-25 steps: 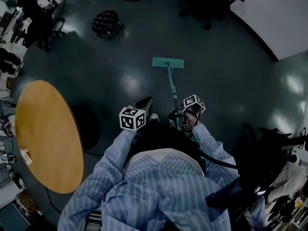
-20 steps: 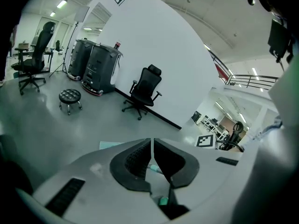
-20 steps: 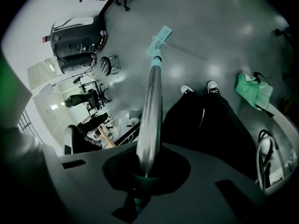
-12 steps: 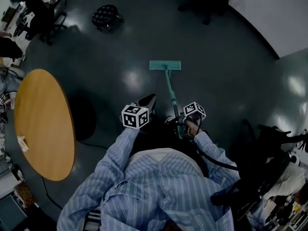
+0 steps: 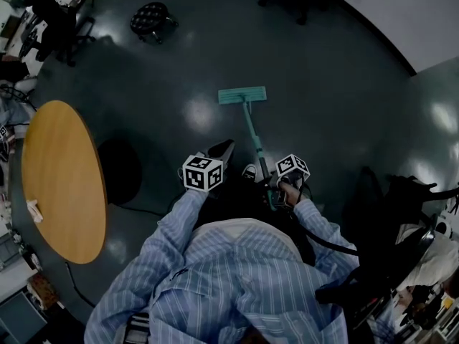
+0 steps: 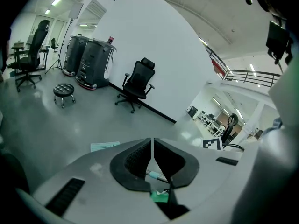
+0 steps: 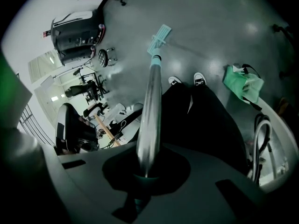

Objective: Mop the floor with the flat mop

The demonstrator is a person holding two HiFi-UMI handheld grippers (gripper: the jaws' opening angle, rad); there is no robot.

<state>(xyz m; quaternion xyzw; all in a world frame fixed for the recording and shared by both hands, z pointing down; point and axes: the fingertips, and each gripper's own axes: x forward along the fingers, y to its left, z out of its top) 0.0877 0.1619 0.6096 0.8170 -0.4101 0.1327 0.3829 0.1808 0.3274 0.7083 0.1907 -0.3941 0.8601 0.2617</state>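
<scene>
Dark glossy floor (image 5: 323, 106) of an office space. Flat mop (image 5: 242, 95): teal head flat on the floor, shifted slightly leftward in the head view since a second ago. Its handle runs back to the right gripper (image 5: 276, 192), whose jaws are clamped round the metal shaft. Left gripper (image 5: 224, 147): jaws pressed together on nothing, left of the handle as before. Round wooden table (image 5: 61, 185): well left of the mop head. Black stool (image 5: 149, 18): beyond the head, leftward. Shoe (image 5: 249, 172): just beside the handle. Marker cube (image 5: 201, 173): black-and-white squares only.

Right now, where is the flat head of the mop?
In the head view the mop head lies on the floor at upper centre, at the far end of its handle, right of the round table.
</scene>
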